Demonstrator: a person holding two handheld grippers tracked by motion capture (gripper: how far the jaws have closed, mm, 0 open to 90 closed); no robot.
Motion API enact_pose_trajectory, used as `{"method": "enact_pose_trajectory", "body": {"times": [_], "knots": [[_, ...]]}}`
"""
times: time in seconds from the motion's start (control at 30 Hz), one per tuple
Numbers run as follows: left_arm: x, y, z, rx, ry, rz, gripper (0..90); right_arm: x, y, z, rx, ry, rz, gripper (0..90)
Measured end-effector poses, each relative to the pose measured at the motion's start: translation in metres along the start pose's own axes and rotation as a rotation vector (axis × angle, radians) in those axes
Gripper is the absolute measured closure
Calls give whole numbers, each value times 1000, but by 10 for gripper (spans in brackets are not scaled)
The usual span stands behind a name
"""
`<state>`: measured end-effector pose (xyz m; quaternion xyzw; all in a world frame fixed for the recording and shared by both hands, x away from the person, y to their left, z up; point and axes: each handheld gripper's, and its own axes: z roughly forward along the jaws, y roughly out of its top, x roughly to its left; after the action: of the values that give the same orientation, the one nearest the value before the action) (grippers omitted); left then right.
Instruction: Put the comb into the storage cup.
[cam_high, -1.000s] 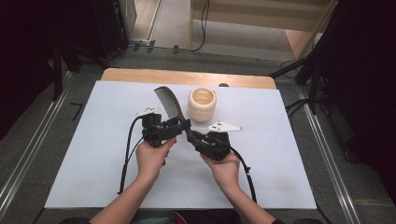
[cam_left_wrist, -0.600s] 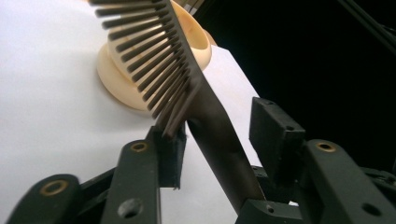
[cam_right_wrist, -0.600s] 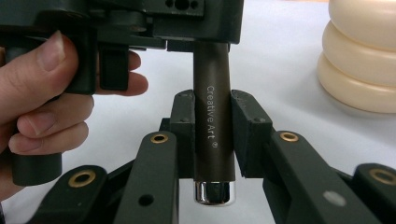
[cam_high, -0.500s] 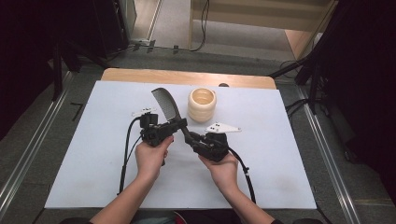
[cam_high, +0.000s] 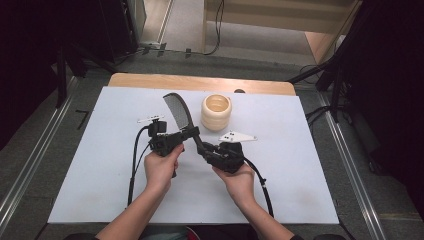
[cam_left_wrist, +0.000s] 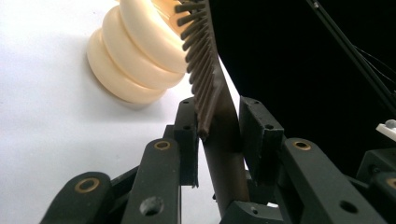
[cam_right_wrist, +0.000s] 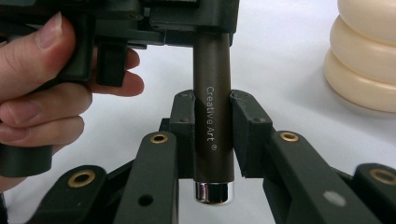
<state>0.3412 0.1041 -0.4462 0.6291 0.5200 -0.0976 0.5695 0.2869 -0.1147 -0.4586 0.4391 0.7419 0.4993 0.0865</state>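
"CreativeArt ®" on the comb handle (cam_right_wrist: 213, 121)

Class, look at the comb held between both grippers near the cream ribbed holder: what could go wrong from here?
1. Both the left gripper and right gripper clamp the comb; the hands pulling apart could bend or snap it.
2. The comb's teeth sit close to the cream holder, so a swing might knock it over.

Left claw (cam_high: 189, 134) and right claw (cam_high: 204, 148) both clamped
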Motion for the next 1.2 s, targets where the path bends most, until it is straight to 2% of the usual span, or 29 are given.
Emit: {"method": "enact_pose_trajectory", "body": {"times": [0.27, 0.37, 0.57, 0.73, 0.93, 1.2], "knots": [[0, 1, -1, 5, -25, -16, 727, 2, -1, 0, -5, -17, -42, 694], [-1, 2, -2, 6, -22, -8, 730, 1, -1, 0, -6, -11, -49, 687], [-2, 3, -3, 5, -20, -1, 731, 1, 0, 1, 2, 16, -46, 575], [-1, 6, -5, -3, -1, 16, 731, -2, 1, 2, 17, 60, -34, 469], [-2, 10, -9, -1, 31, 71, 730, -4, 0, 3, 31, 82, -51, 360], [-3, 13, -11, 13, 55, 116, 731, -8, 0, 2, 60, 118, -64, 304]]}}
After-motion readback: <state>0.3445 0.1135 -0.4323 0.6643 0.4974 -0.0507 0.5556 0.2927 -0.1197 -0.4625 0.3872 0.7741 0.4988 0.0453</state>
